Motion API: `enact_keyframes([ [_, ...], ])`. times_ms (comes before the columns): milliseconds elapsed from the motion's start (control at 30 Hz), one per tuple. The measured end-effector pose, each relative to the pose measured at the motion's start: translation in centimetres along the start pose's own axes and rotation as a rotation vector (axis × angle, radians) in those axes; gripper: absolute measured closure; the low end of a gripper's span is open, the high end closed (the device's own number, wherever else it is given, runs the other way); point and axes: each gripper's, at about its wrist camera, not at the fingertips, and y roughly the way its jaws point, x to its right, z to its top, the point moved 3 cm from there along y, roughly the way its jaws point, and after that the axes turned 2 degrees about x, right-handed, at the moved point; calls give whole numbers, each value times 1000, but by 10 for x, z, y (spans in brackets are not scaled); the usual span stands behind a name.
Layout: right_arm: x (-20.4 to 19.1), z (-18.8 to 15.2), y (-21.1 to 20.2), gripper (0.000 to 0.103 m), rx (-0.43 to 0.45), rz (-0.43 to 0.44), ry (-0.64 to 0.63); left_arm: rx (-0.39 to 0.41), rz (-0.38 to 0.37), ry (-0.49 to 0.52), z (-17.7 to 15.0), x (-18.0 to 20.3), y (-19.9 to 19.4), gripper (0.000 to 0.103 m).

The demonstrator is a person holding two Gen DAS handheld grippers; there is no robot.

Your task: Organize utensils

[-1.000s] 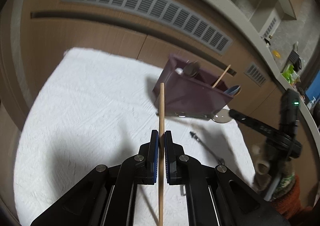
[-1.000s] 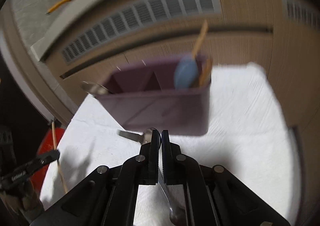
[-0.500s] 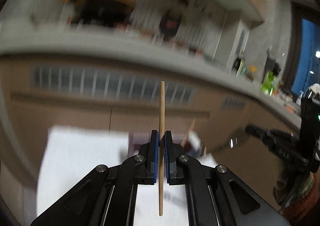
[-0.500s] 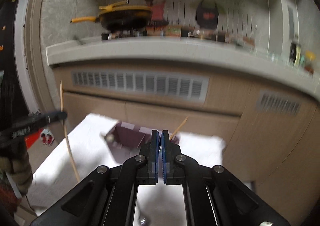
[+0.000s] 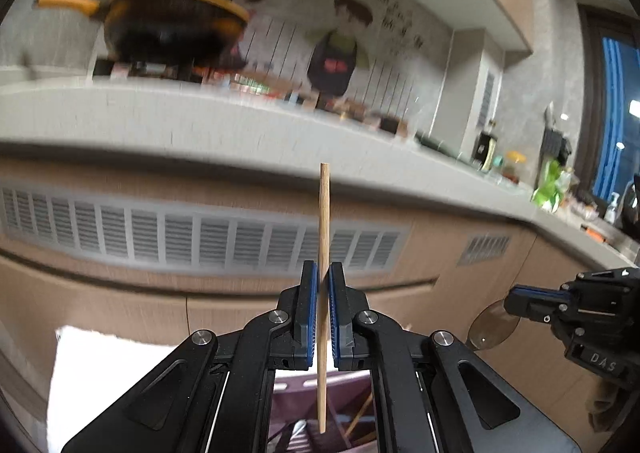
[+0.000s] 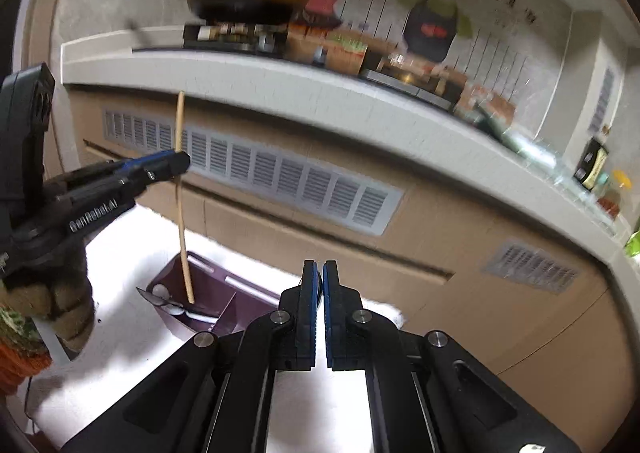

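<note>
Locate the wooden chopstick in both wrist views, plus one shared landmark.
Left wrist: the chopstick stands upright at frame centre, clamped in the left gripper.
Right wrist: the chopstick is at left, held by the left gripper, lower tip over the purple organizer.
Shared landmark: long white vent grille under the counter.

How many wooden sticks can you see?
2. One wooden stick stands upright, pinched in the left tongs. A second stick leans inside the purple box below them. More could be hiding behind the tongs.
</note>
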Motion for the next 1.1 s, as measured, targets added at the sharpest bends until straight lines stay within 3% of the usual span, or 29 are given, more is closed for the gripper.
enact_keyframes([
  [133, -8, -13, 33, 99, -58, 80, 18, -94, -48, -51, -21, -13, 24, 94],
  [167, -8, -16, 43, 95, -77, 120, 36, -111, -54, -56, -25, -15, 28, 89],
  [233, -8, -19, 54, 78, -84, 148, 67, -117, -51, -63, -29, -19, 27, 76],
  [300, -5, -22, 58, 76, -76, 188, 108, -108, -53, -66, -31, -20, 20, 70],
  [400, -1, -27, 48, 76, -44, 215, 150, -110, -78, -58, -35, -16, -1, 69],
  [567, 2, -53, 11, 76, 20, 247, 160, -218, -143, 24, -72, 6, -34, 69],
  [700, -7, -92, -4, 76, -12, 257, 148, -297, -178, 47, -113, 22, -58, 69],
  [800, -18, -124, -13, 76, -35, 237, 123, -330, -158, 40, -138, 24, -71, 69],
  [900, -22, -150, -20, 76, -54, 273, 159, -369, -156, -39, -160, 19, -80, 69],
  [1100, -22, -200, -16, 76, -125, 267, 220, -504, -175, -13, -201, 29, -80, 69],
])
